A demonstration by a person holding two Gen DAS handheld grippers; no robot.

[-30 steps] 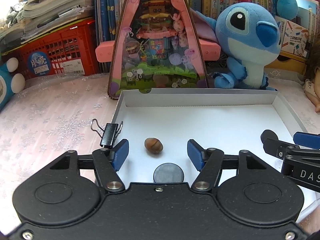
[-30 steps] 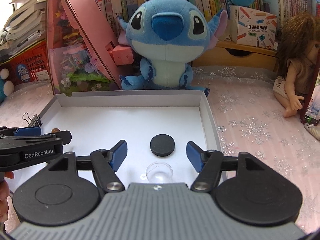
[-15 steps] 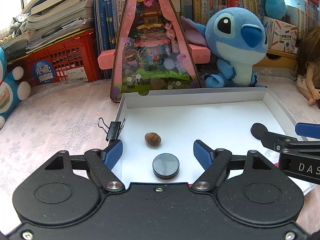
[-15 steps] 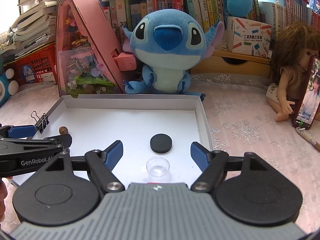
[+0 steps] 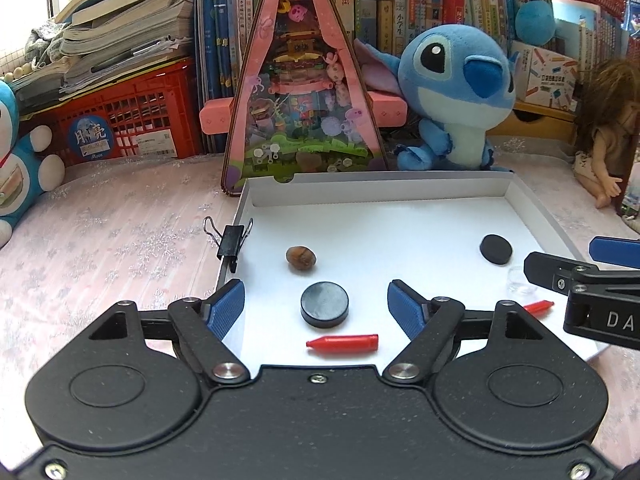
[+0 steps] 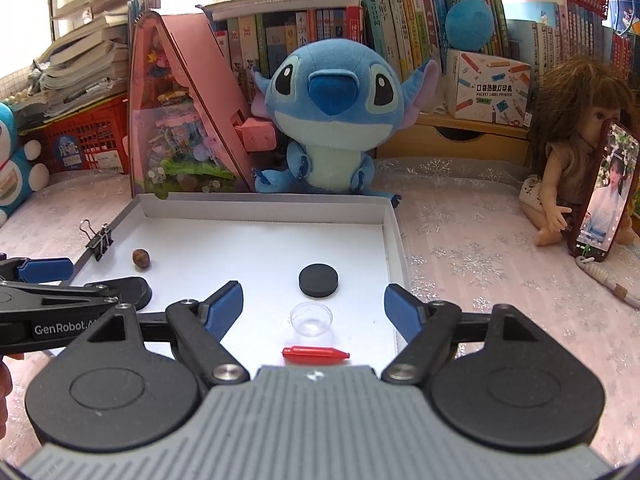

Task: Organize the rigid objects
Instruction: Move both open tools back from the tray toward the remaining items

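Note:
A white shallow box (image 5: 376, 186) (image 6: 264, 210) lies on the pink cloth. In it are a brown nut (image 5: 301, 257) (image 6: 141, 257), two black discs (image 5: 324, 304) (image 5: 496, 249), a clear round cap (image 6: 311, 319) and two red crayon-like pieces (image 5: 342, 343) (image 5: 540, 306). The right wrist view shows one disc (image 6: 318, 279) and one red piece (image 6: 315, 355). A black binder clip (image 5: 232, 240) (image 6: 98, 240) grips the box's left wall. My left gripper (image 5: 316, 306) is open and empty, above the near disc. My right gripper (image 6: 314, 312) is open and empty, above the clear cap.
Behind the box stand a pink triangular toy house (image 5: 302, 92), a blue plush (image 6: 332, 108), books and a red crate (image 5: 132, 116). A doll (image 6: 572, 168) and a phone (image 6: 606, 196) are at the right. A cable (image 6: 604, 280) lies on the cloth.
Both grippers have drawn back and up from the box. More of the box floor shows now, with the red pieces coming into view. Nothing was picked up.

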